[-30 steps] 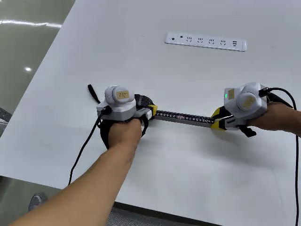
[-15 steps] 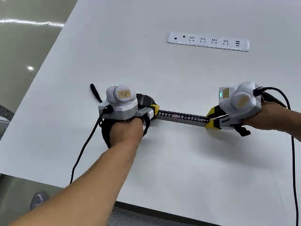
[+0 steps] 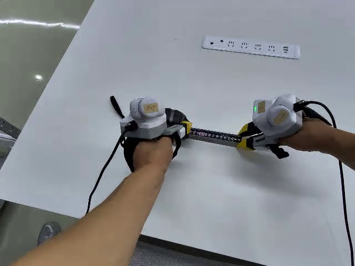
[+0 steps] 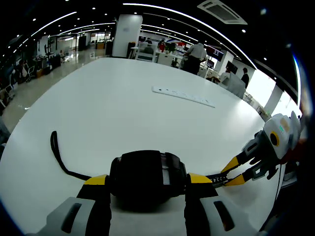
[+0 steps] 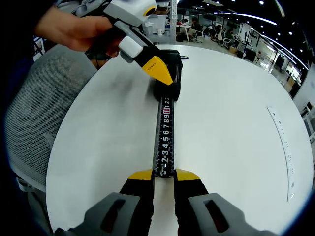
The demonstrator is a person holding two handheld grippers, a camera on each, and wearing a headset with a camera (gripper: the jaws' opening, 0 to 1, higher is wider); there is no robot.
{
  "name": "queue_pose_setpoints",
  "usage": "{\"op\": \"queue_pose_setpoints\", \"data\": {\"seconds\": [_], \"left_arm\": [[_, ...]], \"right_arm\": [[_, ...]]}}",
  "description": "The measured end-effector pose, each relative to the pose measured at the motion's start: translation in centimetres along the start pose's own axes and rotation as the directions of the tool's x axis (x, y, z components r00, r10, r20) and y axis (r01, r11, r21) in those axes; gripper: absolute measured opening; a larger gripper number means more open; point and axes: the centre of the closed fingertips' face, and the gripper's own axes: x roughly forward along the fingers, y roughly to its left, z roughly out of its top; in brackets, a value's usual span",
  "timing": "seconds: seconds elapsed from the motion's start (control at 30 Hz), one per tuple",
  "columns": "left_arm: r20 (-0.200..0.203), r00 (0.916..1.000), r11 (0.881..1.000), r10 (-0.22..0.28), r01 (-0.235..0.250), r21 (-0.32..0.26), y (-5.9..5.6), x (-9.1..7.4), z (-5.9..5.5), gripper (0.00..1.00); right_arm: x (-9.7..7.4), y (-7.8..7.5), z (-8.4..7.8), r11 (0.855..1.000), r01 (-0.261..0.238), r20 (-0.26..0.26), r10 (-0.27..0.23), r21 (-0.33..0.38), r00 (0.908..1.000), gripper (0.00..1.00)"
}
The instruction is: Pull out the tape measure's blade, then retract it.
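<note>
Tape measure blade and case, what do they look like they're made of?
Blade: thin, flat dark strip with pale printed numerals and a slight sheen, probably coated steel. Case: matte black with ribbed moulding, likely plastic or rubber.

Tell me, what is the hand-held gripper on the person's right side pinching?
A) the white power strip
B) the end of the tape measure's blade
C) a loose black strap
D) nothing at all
B: the right hand-held gripper has its yellow-tipped jaws closed on the end of the blade, which runs back to the black tape measure case clamped in the left hand-held gripper.
</note>
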Motion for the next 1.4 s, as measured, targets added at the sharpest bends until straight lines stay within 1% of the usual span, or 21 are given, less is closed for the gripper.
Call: {"op": "queue_pose_setpoints", "data": {"seconds": [0.5, 0.83, 1.03, 1.2, 1.4], "left_arm": [[0.001, 1.0000, 1.000, -0.002, 0.002, -0.007, 0.1, 0.1, 0.0, 0.56], [-0.001, 1.0000, 1.000, -0.006, 0.006, -0.010, 0.2, 0.2, 0.1, 0.56], [0.001, 1.0000, 1.000, -0.007, 0.007, -0.009, 0.4, 0.4, 0.2, 0.57], [0.001, 1.0000, 1.000, -0.007, 0.007, -0.010, 0.3, 0.3, 0.1, 0.57], [-0.001, 1.0000, 1.000, -0.009, 0.009, -0.010, 0.3, 0.3, 0.1, 0.57]], "right_arm": [[0.8, -0.4, 1.1, 1.000, 0.005, 0.007, -0.005, -0.002, 1.0000, 0.11], [1.7, -0.5, 2.5, 1.000, 0.001, 0.017, -0.001, -0.008, 0.9999, 0.11], [2.2, -0.6, 3.1, 1.000, -0.007, 0.012, 0.007, -0.017, 0.9999, 0.11], [2.6, -0.8, 3.6, 1.000, -0.001, 0.011, 0.001, -0.017, 0.9999, 0.11], [3.4, -1.0, 4.5, 1.000, 0.004, 0.024, -0.004, -0.010, 0.9997, 0.11]]}}
